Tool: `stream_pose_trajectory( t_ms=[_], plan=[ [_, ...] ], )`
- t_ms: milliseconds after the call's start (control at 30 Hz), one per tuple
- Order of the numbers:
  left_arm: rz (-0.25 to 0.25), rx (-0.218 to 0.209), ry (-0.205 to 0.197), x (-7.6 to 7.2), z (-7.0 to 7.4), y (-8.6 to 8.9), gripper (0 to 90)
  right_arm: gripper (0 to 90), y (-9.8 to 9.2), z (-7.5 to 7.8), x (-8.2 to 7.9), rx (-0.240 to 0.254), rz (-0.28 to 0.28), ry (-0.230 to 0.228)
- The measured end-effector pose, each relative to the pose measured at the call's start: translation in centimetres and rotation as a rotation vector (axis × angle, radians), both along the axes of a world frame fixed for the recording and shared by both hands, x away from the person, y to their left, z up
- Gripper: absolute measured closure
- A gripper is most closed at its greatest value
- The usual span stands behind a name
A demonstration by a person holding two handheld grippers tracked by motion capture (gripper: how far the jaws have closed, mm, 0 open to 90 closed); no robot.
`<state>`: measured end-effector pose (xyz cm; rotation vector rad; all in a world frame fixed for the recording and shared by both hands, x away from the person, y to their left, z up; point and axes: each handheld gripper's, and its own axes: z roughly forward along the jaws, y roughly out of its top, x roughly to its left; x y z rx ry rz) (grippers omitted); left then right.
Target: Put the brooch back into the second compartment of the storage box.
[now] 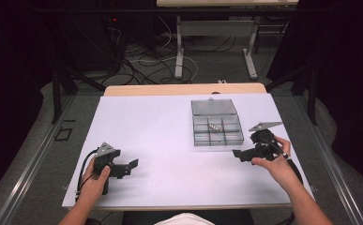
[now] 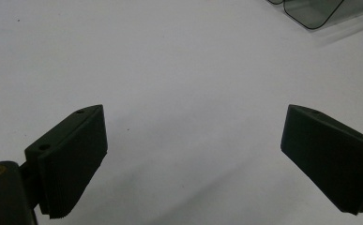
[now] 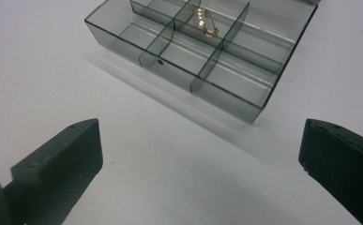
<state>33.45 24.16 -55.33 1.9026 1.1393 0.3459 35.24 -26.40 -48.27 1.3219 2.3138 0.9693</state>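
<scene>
The white table [image 1: 160, 140] spreads under me, its wooden far edge at twelve o'clock in the high view. On it, toward one o'clock from the table's middle, sits the clear compartment box [image 1: 216, 129], its lid [image 1: 213, 106] tipped open and lying back on the far side. The box is split by thin walls into small cells, and in a middle cell of the far row lies a small gold clasp [image 1: 213, 126], seen closer in the right gripper view as a bright metal piece [image 3: 203, 21] resting against a divider. My right gripper [image 1: 238, 154] lies at about five o'clock from the box, just beside its near right corner, apart from it, jaws pointing toward nine o'clock; they stand spread wide with nothing between them, only bare table and the box's near wall [image 3: 179, 77] ahead at twelve. My left gripper [image 1: 131, 165] rests at about seven o'clock on the table, well apart from the box, jaws likewise wide and holding nothing, a corner of the box [image 2: 313, 14] showing at one o'clock in its view.
</scene>
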Motion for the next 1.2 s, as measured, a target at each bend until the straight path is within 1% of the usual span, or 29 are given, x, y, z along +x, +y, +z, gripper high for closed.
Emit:
stream_pose_trajectory(
  t_ms=[67, 100, 167, 300, 567, 600, 667, 767, 800, 867, 900, 933, 967, 1000, 1033, 1133, 1200],
  plan=[
    [0.000, 0.000, 0.000, 0.0, 0.0, 0.0, 7.5, 0.0, -0.4, -0.6, -0.3, 0.005, -0.004, 0.003],
    [0.007, -0.004, -0.008, 0.0, -0.1, -0.1, 7.5, 0.0, -0.8, -1.0, -0.5, 0.004, -0.012, -0.002],
    [0.004, -0.004, -0.005, 0.0, 0.0, 0.0, 7.5, 0.0, -1.1, -1.6, -0.7, 0.011, -0.020, 0.004],
    [0.001, 0.000, 0.001, 0.0, 0.0, 0.0, 7.5, 0.0, -1.9, -2.7, -1.1, 0.009, -0.046, 0.001],
    [0.001, 0.001, 0.000, 0.0, 0.0, 0.0, 7.5, 0.0, -3.2, -4.3, -1.7, 0.018, -0.080, 0.001],
    [0.001, 0.001, 0.000, 0.0, 0.0, 0.0, 7.5, 0.0, -3.3, -4.6, -1.7, 0.018, -0.085, -0.006],
    [0.003, 0.000, -0.004, 0.0, 0.0, 0.0, 7.5, 0.0, -3.6, -5.0, -1.8, 0.026, -0.101, -0.004],
    [-0.001, 0.000, -0.004, 0.0, 0.0, 0.1, 7.5, 0.0, -3.8, -5.5, -1.8, 0.026, -0.102, -0.008],
    [0.000, 0.000, -0.004, 0.0, 0.0, 0.1, 7.5, 0.0, -3.8, -5.6, -1.9, 0.029, -0.116, 0.002],
    [-0.002, 0.002, -0.004, 0.0, 0.0, 0.1, 7.5, 0.0, -3.9, -5.8, -1.8, 0.033, -0.123, 0.000],
    [-0.006, 0.012, -0.002, 0.0, 0.0, 0.2, 7.5, 0.0, -3.9, -6.0, -1.9, 0.030, -0.129, 0.002],
    [-0.005, 0.010, -0.002, 0.0, 0.1, 0.2, 7.5, 0.0, -4.0, -6.1, -1.9, 0.041, -0.135, -0.003],
    [0.002, -0.002, -0.007, 0.0, 0.0, 0.1, 7.5, 0.0, -4.1, -6.2, -1.9, 0.045, -0.143, 0.001],
    [0.001, 0.001, -0.004, 0.0, 0.0, 0.1, 7.5, 0.0, -4.2, -6.3, -1.9, 0.051, -0.149, -0.002],
    [0.008, -0.003, -0.012, 0.0, 0.0, 0.1, 7.5, 0.0, -4.3, -6.4, -1.9, 0.050, -0.154, -0.009],
    [0.009, -0.002, -0.011, 0.0, -0.1, 0.1, 7.5, 0.0, -4.5, -6.3, -1.9, 0.056, -0.164, -0.022],
    [0.008, -0.002, -0.011, 0.0, -0.1, 0.1, 7.5, 0.0, -4.6, -6.3, -2.0, 0.051, -0.163, -0.031]
  ],
)
